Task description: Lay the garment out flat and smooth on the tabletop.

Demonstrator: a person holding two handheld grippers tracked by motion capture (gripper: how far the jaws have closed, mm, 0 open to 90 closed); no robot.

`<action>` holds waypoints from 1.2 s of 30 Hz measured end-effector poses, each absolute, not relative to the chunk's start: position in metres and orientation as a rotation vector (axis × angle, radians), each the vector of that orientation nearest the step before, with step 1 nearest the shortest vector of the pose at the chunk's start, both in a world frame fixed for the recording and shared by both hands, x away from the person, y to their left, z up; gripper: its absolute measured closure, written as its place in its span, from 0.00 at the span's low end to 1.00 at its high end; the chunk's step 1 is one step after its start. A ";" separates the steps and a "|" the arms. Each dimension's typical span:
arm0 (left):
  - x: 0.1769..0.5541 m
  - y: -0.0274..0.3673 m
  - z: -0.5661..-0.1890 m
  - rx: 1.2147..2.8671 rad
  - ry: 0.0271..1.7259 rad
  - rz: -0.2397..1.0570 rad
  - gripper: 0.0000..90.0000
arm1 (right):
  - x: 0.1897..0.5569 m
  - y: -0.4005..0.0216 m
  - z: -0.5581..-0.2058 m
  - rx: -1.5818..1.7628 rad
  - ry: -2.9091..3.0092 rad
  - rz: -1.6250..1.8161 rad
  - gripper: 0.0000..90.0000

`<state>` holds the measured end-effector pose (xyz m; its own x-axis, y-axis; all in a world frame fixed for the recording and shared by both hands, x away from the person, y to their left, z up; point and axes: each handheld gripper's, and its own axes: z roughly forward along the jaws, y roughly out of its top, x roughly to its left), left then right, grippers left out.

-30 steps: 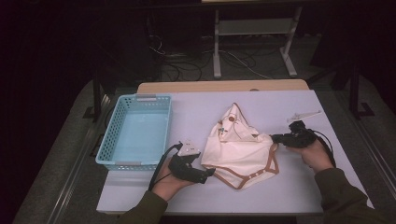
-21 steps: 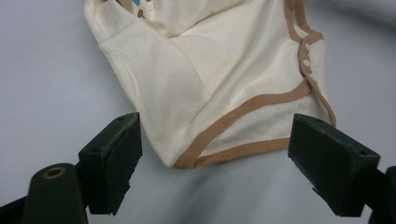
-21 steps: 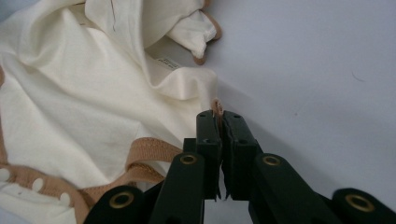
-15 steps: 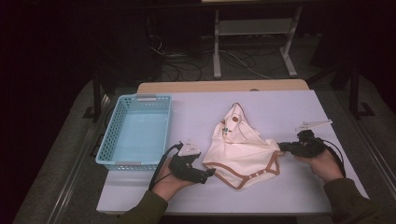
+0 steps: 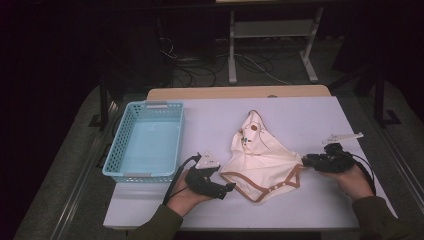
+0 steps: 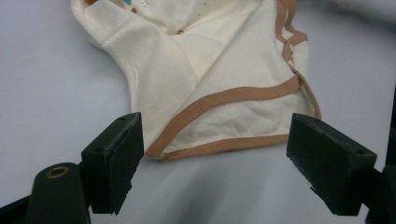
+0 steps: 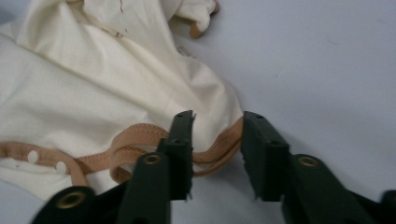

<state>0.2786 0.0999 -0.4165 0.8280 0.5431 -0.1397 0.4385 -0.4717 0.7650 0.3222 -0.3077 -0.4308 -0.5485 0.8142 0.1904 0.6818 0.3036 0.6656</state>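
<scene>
A cream cotton baby bodysuit with tan-brown trim lies crumpled on the white table, a little right of the middle of the high view, with a light-blue plastic lattice basket well apart at centre left. The left gripper, at lower centre of that view, sits just beside the garment's lower left corner; in the left gripper view its jaws stand wide apart on either side of the trimmed hem, pressing on nothing. The right gripper, at right of the high view, meets the garment's right corner; its jaws have just been opening, and in the right gripper view the tan trim lies loose in the gap between them
</scene>
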 end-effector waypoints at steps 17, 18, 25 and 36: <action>0.272 0.075 -0.410 2.102 0.669 0.092 0.25 | 0.301 -0.298 -0.408 1.213 2.416 1.246 0.50; 0.272 0.074 -0.409 2.101 0.667 0.094 0.25 | 0.300 -0.297 -0.408 1.204 2.422 1.249 0.50; 0.268 0.068 -0.407 2.099 0.662 0.094 0.29 | 0.292 -0.290 -0.405 1.164 2.444 1.286 0.51; 0.263 0.045 -0.410 2.108 0.651 0.067 0.35 | 0.279 -0.283 -0.407 1.120 2.504 1.306 0.58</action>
